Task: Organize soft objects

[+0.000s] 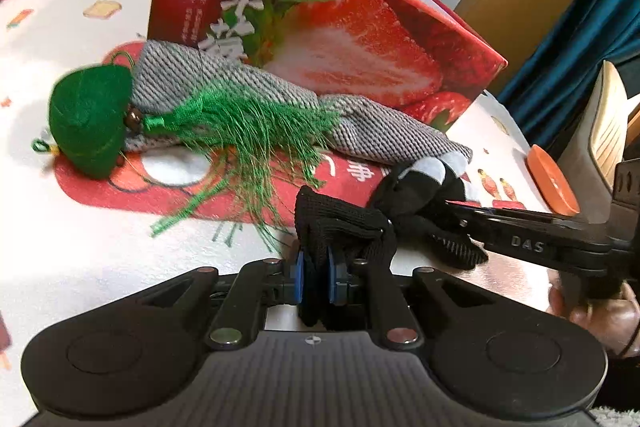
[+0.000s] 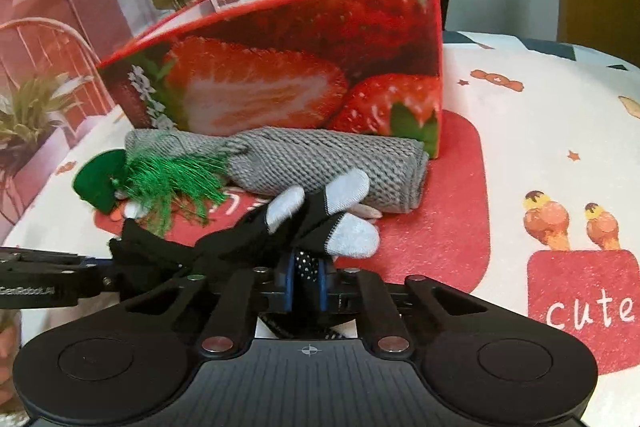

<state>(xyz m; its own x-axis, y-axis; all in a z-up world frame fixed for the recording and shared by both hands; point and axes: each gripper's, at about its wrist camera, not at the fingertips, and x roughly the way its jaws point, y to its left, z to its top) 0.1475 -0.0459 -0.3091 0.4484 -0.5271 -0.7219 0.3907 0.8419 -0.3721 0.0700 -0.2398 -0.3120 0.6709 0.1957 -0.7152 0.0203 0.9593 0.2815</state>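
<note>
"DAS"-marked right gripper (image 1: 452, 205) beside glove (image 1: 340, 223)

Glove: black knitted glove (image 2: 240, 239) with light grey fingertips, crumpled, one end pinched between blue pads at each side, fingertips resting on the cloth.
Cloth: grey woven cloth (image 1: 248, 95), folded long, lying on the table just in front of the red strawberry-printed box (image 1: 340, 27).
Ornament: green fabric ornament (image 1: 90, 123) with green thread tassel, lying on the cloth's end.
</note>
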